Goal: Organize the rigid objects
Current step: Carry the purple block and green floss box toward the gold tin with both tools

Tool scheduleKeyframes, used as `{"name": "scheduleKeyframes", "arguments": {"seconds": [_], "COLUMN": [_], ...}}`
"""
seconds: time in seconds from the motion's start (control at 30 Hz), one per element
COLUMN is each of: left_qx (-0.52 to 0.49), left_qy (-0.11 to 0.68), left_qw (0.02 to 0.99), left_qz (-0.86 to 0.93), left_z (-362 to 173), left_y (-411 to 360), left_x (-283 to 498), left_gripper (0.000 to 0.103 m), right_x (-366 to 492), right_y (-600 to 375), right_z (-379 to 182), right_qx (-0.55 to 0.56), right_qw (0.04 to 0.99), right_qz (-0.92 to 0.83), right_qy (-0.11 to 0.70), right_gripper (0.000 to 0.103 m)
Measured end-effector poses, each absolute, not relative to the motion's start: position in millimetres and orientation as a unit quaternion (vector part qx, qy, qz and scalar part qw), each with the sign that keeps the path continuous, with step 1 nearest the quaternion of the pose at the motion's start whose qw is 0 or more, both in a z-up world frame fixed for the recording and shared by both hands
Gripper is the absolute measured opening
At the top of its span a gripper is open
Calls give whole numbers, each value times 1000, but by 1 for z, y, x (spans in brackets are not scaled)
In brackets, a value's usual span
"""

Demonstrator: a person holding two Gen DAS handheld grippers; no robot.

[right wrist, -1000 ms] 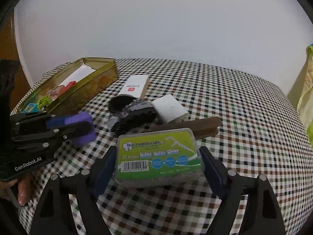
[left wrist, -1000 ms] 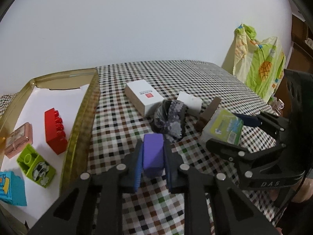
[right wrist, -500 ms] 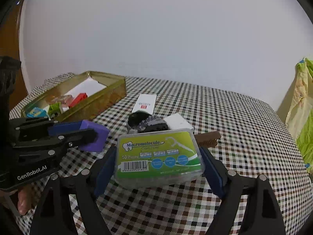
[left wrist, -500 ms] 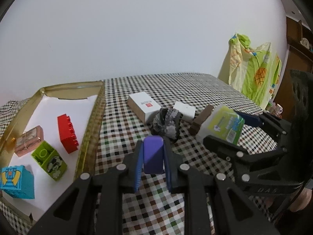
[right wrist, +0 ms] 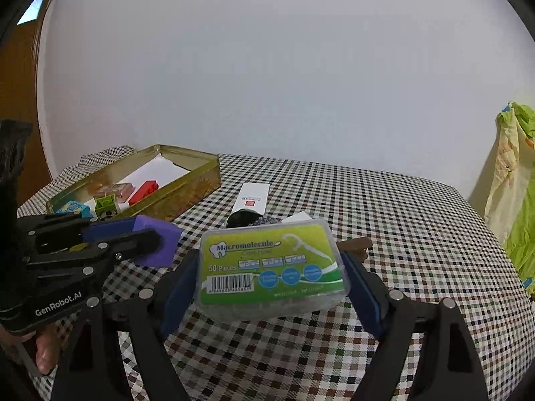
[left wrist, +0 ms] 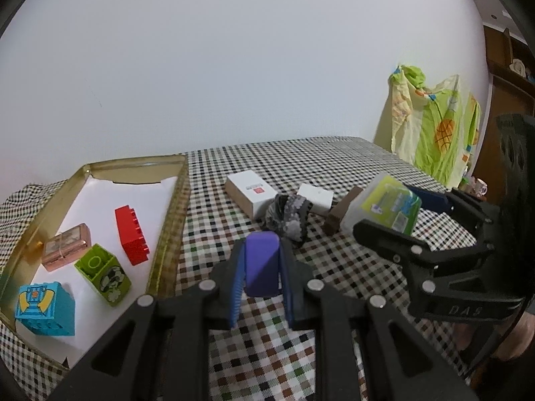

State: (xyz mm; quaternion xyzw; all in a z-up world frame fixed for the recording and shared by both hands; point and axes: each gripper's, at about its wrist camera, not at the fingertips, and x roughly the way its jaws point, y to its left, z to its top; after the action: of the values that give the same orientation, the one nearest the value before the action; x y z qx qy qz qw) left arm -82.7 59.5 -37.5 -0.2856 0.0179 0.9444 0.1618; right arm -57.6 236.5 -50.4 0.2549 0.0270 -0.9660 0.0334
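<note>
Two grippers are both loaded and held above the checked cloth (left wrist: 334, 163). The left gripper (left wrist: 261, 269) is clamped on a purple block (left wrist: 261, 267), its blue pads pressing the block's two sides. The right gripper (right wrist: 271, 272) is clamped on a floss box (right wrist: 272, 265), green label up, a pad on each short end. In the left view the floss box (left wrist: 388, 205) sits at about 2 o'clock from the purple block; in the right view the block (right wrist: 155, 244) is at 9 o'clock from the box.

Beyond the left gripper, at 12 to 1 o'clock, a dark cloth bundle (left wrist: 289, 214) lies on the cloth, with a white box (left wrist: 249, 193) touching its far left side, a white pad (left wrist: 316, 195) behind it and a brown bar (left wrist: 341, 212) to its right.

At 9 to 10 o'clock stands a gold tin (left wrist: 170, 214) lined with white paper. Inside lie a red brick (left wrist: 132, 235), a pink case (left wrist: 67, 245), a green cube (left wrist: 103, 269) and a blue cube (left wrist: 45, 304), all apart from one another.

At 2 o'clock, past the table's far edge, hangs a yellow-green printed sheet (left wrist: 434, 133).
</note>
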Motion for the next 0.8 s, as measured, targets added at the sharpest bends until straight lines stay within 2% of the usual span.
{"name": "scheduleKeyframes", "arguments": {"seconds": [0.8], "left_qx": [-250], "left_qy": [30], "left_qw": [153], "left_qz": [956], "left_z": [-31], "left_y": [59], "left_x": [-61], "left_gripper": [18], "right_x": [-31], "right_y": [240], "right_z": [-39], "right_qx": [181], "right_qw": [0], "right_qz": [-983], "right_qy": [4], "right_gripper": [84]}}
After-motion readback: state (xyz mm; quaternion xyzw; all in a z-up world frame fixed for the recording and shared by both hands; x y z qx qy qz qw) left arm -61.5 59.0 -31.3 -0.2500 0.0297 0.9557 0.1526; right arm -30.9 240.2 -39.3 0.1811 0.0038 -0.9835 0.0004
